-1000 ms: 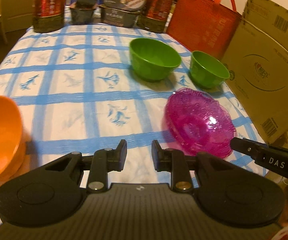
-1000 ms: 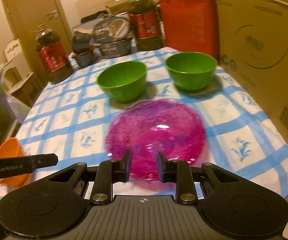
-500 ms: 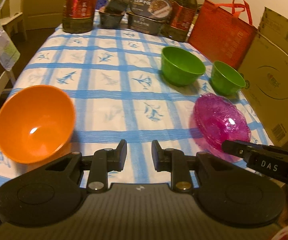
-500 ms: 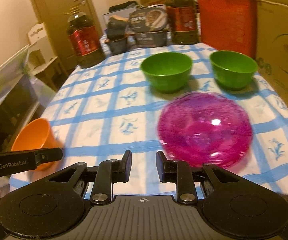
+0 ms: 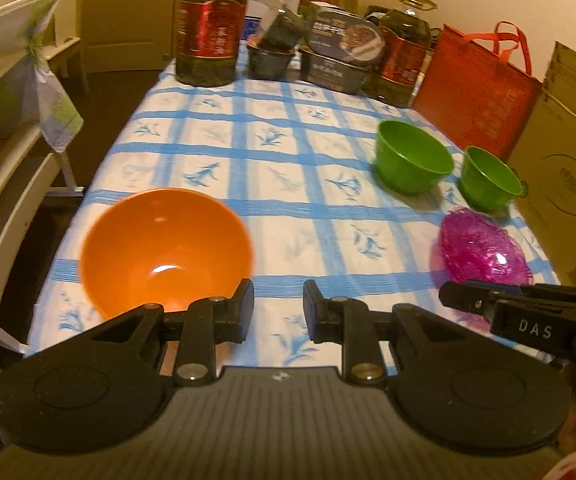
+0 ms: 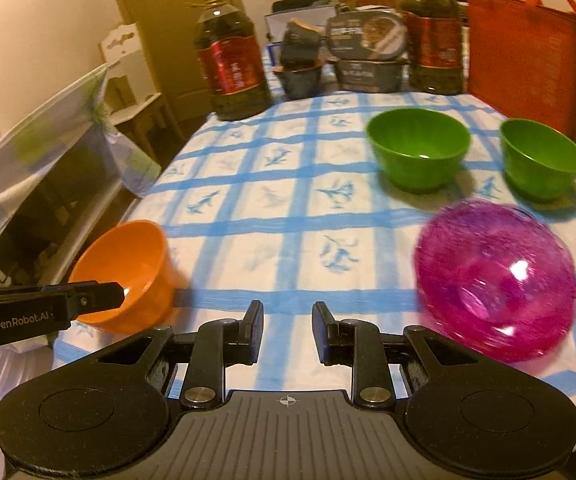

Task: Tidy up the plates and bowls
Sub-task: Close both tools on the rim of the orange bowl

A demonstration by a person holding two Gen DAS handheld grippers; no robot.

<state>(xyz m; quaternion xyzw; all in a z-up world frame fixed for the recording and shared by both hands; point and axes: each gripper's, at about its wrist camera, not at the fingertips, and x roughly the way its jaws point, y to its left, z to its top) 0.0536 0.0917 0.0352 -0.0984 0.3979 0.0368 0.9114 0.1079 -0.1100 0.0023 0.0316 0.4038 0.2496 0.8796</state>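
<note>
Your left gripper [image 5: 278, 307] is parted and holds nothing; your right gripper [image 6: 288, 330] is likewise parted and empty. Take the orange bowl [image 5: 166, 251] as landmark: glossy, deep, upright at the tabletop's [image 5: 280, 184] near left edge. To its right lies the translucent, textured pink plate [image 6: 495, 280]; beyond that plate stand two plain green bowls [image 6: 419, 153], side by side.

A table [image 5: 248, 152] under a blue-checked white cloth fills the room's middle. Behind it stand a cream wall [image 6: 28, 20] and a tan door [image 6: 168, 20]. Left of the table sits a pale shelf [image 5: 4, 208] over dark floor [image 5: 112, 92]. Light is warm and dim.
</note>
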